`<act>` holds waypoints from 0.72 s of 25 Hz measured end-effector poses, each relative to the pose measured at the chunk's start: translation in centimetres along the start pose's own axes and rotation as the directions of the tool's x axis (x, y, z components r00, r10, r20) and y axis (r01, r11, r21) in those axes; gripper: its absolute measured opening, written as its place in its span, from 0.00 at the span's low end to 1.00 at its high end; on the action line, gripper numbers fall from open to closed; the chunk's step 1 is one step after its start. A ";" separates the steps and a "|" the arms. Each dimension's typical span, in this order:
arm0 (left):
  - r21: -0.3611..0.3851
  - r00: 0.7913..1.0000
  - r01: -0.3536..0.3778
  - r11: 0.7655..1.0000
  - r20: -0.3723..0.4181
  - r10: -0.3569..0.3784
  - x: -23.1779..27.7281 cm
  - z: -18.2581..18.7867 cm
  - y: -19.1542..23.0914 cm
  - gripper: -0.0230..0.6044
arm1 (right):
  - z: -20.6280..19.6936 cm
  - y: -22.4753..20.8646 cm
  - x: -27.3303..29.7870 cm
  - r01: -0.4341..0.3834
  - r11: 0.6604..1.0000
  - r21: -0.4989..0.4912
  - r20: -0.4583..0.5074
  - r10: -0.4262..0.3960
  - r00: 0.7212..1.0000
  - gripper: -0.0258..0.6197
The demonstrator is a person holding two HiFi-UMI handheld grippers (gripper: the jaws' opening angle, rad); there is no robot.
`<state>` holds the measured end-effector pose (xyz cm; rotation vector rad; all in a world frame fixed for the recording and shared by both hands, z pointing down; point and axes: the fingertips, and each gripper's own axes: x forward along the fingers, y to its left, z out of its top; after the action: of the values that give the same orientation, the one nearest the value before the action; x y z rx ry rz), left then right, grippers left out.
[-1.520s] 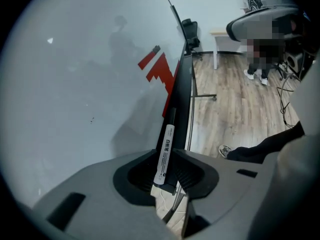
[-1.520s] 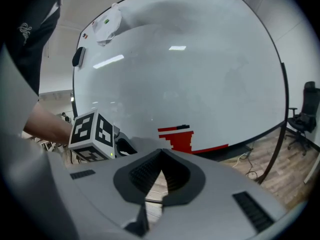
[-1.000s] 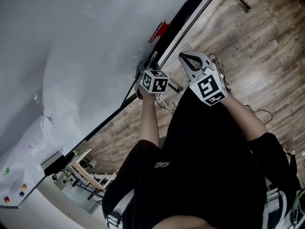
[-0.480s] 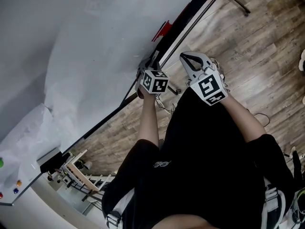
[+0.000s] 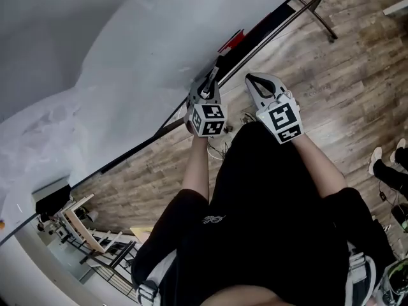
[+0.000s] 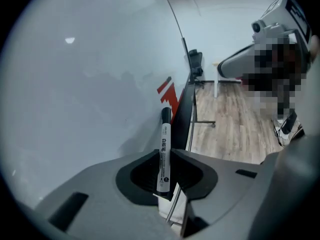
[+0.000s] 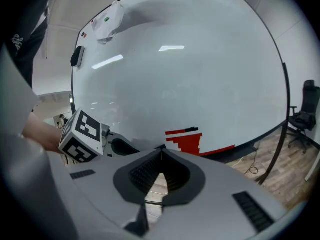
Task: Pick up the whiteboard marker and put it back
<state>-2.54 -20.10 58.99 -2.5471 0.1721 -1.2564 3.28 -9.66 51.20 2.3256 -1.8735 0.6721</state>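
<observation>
My left gripper (image 6: 165, 153) is shut on a white whiteboard marker (image 6: 164, 134) with a black cap, gripped low on its barrel. The marker points up along the whiteboard (image 6: 90, 84), beside the black tray (image 6: 186, 104) and some red marks (image 6: 169, 95). In the head view the left gripper (image 5: 208, 89) hangs just off the board's lower edge, with the marker (image 5: 213, 80) sticking out past its fingers. My right gripper (image 5: 257, 81) is beside it on the right, shut with nothing in it. In its own view the right gripper (image 7: 161, 151) faces the whiteboard (image 7: 190, 69).
A black eraser (image 7: 76, 56) and a crumpled white sheet (image 7: 110, 19) sit high on the board. The board's stand leg (image 5: 320, 13) crosses the wood floor (image 5: 344, 81). Cables (image 5: 224, 146) lie below the grippers. An office chair (image 6: 196, 64) stands far off. A wooden rack (image 5: 83, 225) is at lower left.
My left gripper has risen and tilted more steeply, carrying the marker up away from the tray. The right gripper has stayed where it was.
</observation>
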 end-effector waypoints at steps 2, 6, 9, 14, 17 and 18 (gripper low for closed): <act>-0.049 0.998 -0.006 0.999 0.070 0.009 -0.9 0.8 0.2 0.15 | 0.5 0.5 0.2 -0.006 1.000 -0.011 0.002 0.006 1.000 0.04; -0.126 0.984 -0.012 0.992 0.177 0.034 -2.6 2.5 0.5 0.15 | 2.0 1.5 0.6 -0.023 0.999 -0.039 0.021 0.024 0.999 0.04; -0.147 0.973 -0.004 0.989 0.230 0.038 -4.1 3.1 0.6 0.15 | 2.7 2.8 0.8 -0.033 0.999 -0.030 0.027 0.033 0.999 0.04; -0.210 0.954 0.014 0.978 0.295 0.050 -5.1 4.1 0.9 0.15 | 3.4 3.1 1.3 -0.052 0.998 -0.043 0.030 0.054 0.998 0.04; -0.227 0.934 0.028 0.974 0.352 0.056 -6.3 4.7 1.4 0.15 | 3.7 3.3 1.3 -0.052 0.998 -0.031 0.040 0.053 0.998 0.04; -0.234 0.924 0.030 0.972 0.378 0.062 -6.7 5.1 1.6 0.15 | 3.8 3.3 1.2 -0.054 0.998 -0.025 0.044 0.055 0.998 0.04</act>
<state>-2.56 -18.97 50.43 -2.9293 0.2690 -0.7410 1.45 -12.84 47.56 2.3018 -1.9588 0.6042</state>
